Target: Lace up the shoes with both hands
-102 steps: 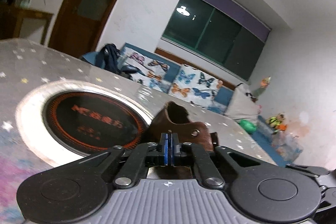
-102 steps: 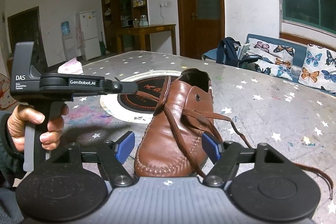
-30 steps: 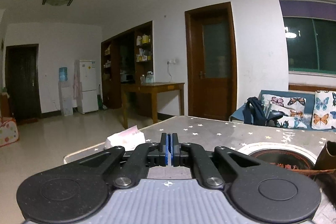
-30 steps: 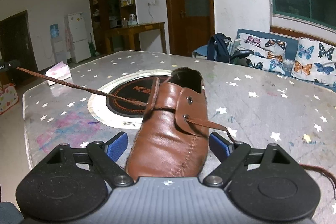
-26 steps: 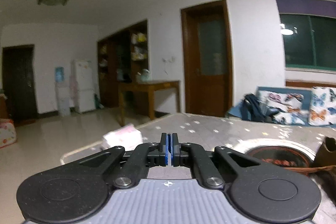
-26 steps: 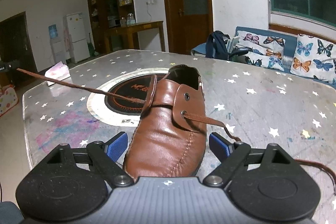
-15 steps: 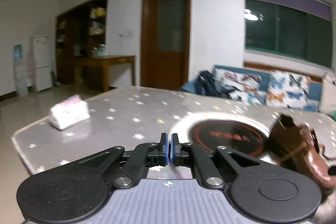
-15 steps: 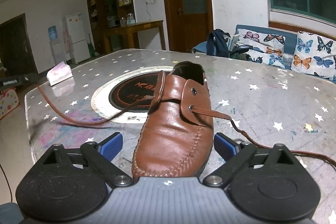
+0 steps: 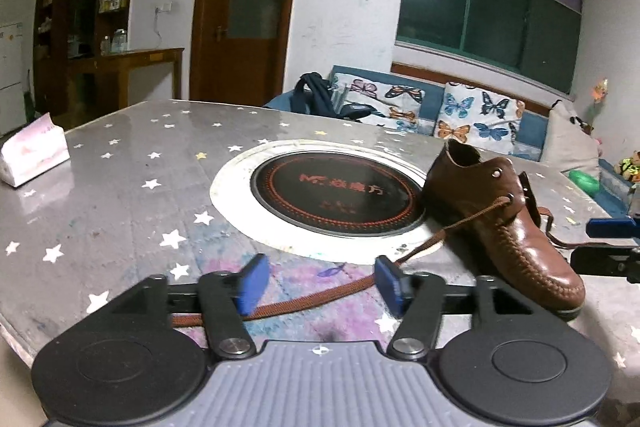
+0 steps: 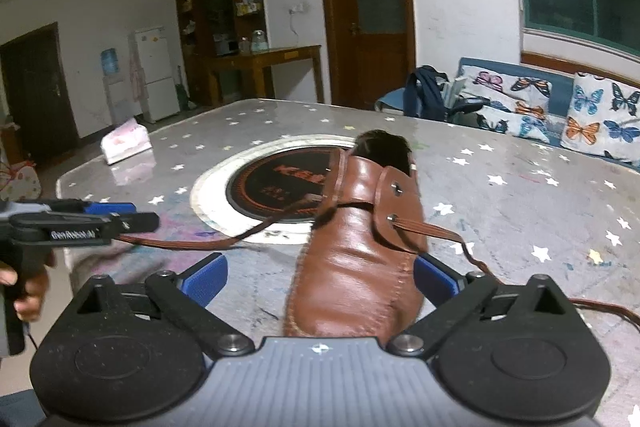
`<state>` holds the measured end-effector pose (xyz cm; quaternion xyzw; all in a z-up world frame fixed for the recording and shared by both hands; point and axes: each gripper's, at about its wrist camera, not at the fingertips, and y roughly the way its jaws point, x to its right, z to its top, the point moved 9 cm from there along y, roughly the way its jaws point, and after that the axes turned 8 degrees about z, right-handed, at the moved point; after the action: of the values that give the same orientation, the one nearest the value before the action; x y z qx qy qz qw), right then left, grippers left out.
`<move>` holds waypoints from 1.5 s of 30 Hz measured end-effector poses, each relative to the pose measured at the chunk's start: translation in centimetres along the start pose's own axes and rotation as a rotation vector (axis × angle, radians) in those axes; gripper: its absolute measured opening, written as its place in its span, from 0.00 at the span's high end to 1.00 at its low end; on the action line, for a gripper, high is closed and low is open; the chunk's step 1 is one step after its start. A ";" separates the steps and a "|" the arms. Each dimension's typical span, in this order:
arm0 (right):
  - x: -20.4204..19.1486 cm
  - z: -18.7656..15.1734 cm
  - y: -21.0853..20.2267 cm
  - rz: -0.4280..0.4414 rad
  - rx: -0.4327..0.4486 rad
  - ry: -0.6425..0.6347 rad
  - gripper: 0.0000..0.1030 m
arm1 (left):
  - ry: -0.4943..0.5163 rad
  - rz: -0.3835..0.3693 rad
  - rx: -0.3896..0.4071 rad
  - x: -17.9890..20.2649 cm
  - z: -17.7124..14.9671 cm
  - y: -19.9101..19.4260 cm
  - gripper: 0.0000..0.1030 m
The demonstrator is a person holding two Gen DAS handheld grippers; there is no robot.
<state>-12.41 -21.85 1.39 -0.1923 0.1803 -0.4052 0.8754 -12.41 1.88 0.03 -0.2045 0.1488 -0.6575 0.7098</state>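
A brown leather shoe [image 9: 500, 223] lies on the star-patterned table [image 9: 120, 195], toe toward me. Its brown lace [image 9: 320, 301] runs from a lower eyelet across the table and passes loosely between my left gripper's [image 9: 320, 285] blue pads; the jaws are opening and nothing presses on it. In the right wrist view the shoe [image 10: 356, 267] has its toe between my right gripper's [image 10: 320, 281] pads, which are opening and stand clear of the leather. The lace's other end [image 10: 440, 231] trails off to the right. My left gripper [image 10: 120, 217] shows at the left, over the lace.
A round black cooktop [image 9: 336, 187] in a white ring is set into the table behind the shoe. A tissue pack [image 9: 34, 151] lies near the far left edge. A hand [image 10: 28, 291] holds the left gripper's handle. A butterfly-cushion sofa stands beyond the table.
My left gripper, shut and pulling the lace taut out to the left, swung toward the shoe, sank and opened; the lace now lies slack on the table. The right jaws widened slightly.
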 end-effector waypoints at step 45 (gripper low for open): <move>-10.0 -3.2 8.1 0.312 -0.376 -0.134 0.83 | -0.188 -0.047 -0.064 -5.0 -3.0 0.3 0.13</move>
<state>-14.82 -9.82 -3.71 -0.3483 0.2214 -0.2109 0.8861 -14.01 6.55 -3.04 -0.2913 0.0975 -0.6469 0.6980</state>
